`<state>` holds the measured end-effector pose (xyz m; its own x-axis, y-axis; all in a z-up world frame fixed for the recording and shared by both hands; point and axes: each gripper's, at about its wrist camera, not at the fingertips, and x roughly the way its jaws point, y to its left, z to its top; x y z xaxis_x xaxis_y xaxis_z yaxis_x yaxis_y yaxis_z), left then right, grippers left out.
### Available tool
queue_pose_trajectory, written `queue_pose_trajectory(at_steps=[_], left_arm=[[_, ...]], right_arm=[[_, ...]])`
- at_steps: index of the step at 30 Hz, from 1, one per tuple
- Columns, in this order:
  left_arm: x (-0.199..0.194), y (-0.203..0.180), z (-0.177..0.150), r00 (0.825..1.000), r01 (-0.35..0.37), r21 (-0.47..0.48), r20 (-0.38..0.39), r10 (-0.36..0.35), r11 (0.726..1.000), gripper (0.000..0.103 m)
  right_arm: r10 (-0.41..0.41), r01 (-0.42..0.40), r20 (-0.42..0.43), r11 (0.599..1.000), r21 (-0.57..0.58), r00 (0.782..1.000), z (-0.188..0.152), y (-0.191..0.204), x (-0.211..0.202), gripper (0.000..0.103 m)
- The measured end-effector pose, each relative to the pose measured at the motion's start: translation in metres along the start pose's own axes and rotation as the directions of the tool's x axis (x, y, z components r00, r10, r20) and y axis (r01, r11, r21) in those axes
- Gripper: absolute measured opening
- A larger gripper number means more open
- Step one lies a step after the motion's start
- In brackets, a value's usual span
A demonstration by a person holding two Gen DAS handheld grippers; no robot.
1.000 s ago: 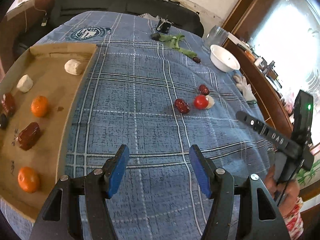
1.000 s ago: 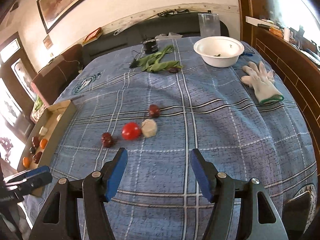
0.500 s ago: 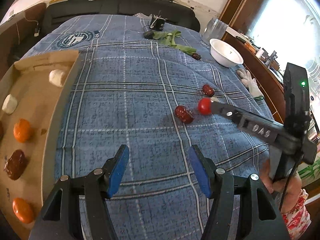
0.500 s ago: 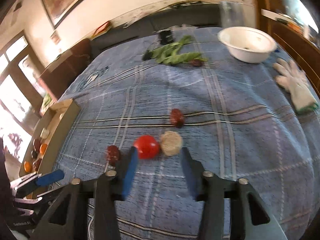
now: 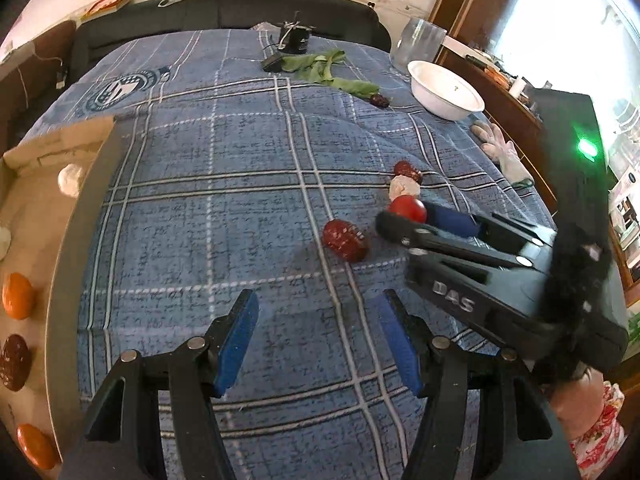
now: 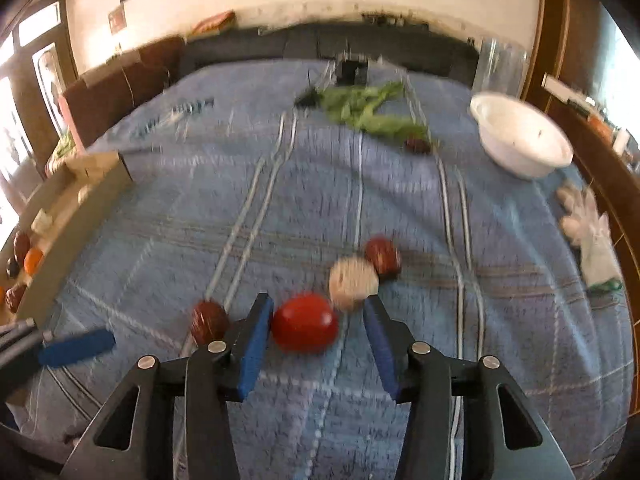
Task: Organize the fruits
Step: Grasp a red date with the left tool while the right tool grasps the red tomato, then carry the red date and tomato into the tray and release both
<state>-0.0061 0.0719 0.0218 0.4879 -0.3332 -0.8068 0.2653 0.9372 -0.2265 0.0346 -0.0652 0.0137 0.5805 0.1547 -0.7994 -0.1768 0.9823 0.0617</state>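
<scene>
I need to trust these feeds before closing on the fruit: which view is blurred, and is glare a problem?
Right wrist view: motion-blurred throughout, red tomato and right gripper still readable. Left wrist view: sharp, strong fisheye bend; window at upper right blown out, but the blue plaid cloth evenly lit.

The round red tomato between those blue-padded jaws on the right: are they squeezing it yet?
Cannot tell. In the right wrist view the red tomato sits between the right gripper jaws; one side shows a gap, the other is blurred.

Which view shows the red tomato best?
The right wrist view: the tomato sits large between the right gripper pads, though blurred. The left wrist view shows the tomato sharper but small, its lower part hidden behind a finger.
</scene>
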Motion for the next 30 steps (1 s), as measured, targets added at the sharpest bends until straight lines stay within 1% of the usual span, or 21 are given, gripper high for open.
queue_pose_trajectory(at_steps=[1, 2, 3, 5, 9, 10, 11, 13, 14, 16, 18, 20, 23, 27, 30], left_arm=[[0.002, -0.002, 0.003, 1.000, 0.002, 0.004, 0.001, -0.002, 1.000, 0.061], [0.005, -0.004, 0.005, 1.000, 0.004, 0.008, 0.002, -0.004, 1.000, 0.061], [0.009, -0.007, 0.009, 1.000, 0.007, 0.016, 0.005, -0.007, 1.000, 0.061], [0.016, -0.012, 0.014, 1.000, 0.005, 0.027, 0.009, -0.005, 1.000, 0.061], [0.036, -0.025, 0.024, 1.000, 0.002, 0.066, 0.003, -0.003, 0.998, 0.060], [0.037, -0.028, 0.025, 1.000, -0.019, 0.082, 0.015, 0.018, 0.996, 0.058], [0.039, -0.032, 0.025, 0.999, -0.041, 0.099, 0.022, 0.039, 0.994, 0.044], [0.042, -0.039, 0.025, 0.994, -0.108, 0.131, 0.044, 0.103, 0.985, 0.022], [0.042, -0.040, 0.024, 0.993, -0.113, 0.134, 0.048, 0.107, 0.984, 0.022], [0.039, -0.040, 0.022, 0.994, -0.101, 0.119, 0.047, 0.096, 0.988, 0.022], [0.029, -0.036, 0.019, 0.995, -0.090, 0.081, 0.056, 0.086, 0.993, 0.022], [0.013, -0.031, 0.014, 0.996, -0.062, 0.030, 0.073, 0.059, 0.998, 0.022], [-0.019, -0.022, 0.005, 0.992, -0.038, -0.035, 0.122, 0.042, 0.999, 0.023], [-0.057, -0.003, -0.010, 0.981, -0.032, -0.115, 0.186, 0.053, 0.993, 0.023], [-0.076, 0.013, -0.019, 0.974, -0.056, -0.159, 0.209, 0.089, 0.986, 0.023]], right_arm=[[0.017, -0.017, -0.005, 1.000, 0.016, 1.000, -0.002, -0.006, -0.003, 0.037], [0.051, -0.051, -0.005, 0.997, 0.049, 0.999, -0.002, -0.014, -0.006, 0.033], [0.109, -0.109, 0.004, 0.989, 0.096, 0.994, -0.003, -0.025, -0.009, 0.034], [0.171, -0.173, 0.027, 0.969, 0.175, 0.985, -0.005, -0.043, -0.012, 0.034], [0.202, -0.206, 0.044, 0.941, 0.269, 0.978, -0.008, -0.069, -0.011, 0.034], [0.209, -0.213, 0.045, 0.935, 0.282, 0.977, -0.009, -0.072, -0.010, 0.034], [0.215, -0.220, 0.048, 0.930, 0.293, 0.975, -0.010, -0.074, -0.011, 0.034], [0.212, -0.218, 0.052, 0.932, 0.291, 0.976, -0.009, -0.074, -0.011, 0.034], [0.201, -0.209, 0.058, 0.938, 0.278, 0.978, -0.008, -0.072, -0.012, 0.034], [0.180, -0.193, 0.071, 0.948, 0.253, 0.981, -0.006, -0.068, -0.016, 0.034], [0.162, -0.178, 0.086, 0.956, 0.233, 0.983, -0.007, -0.064, -0.022, 0.034], [0.150, -0.169, 0.098, 0.960, 0.222, 0.984, -0.006, -0.063, -0.025, 0.034], [0.147, -0.168, 0.111, 0.962, 0.213, 0.983, -0.004, -0.061, -0.026, 0.034], [0.143, -0.165, 0.121, 0.966, 0.201, 0.982, -0.006, -0.055, -0.028, 0.034], [0.134, -0.157, 0.128, 0.970, 0.187, 0.983, -0.007, -0.049, -0.028, 0.034]])
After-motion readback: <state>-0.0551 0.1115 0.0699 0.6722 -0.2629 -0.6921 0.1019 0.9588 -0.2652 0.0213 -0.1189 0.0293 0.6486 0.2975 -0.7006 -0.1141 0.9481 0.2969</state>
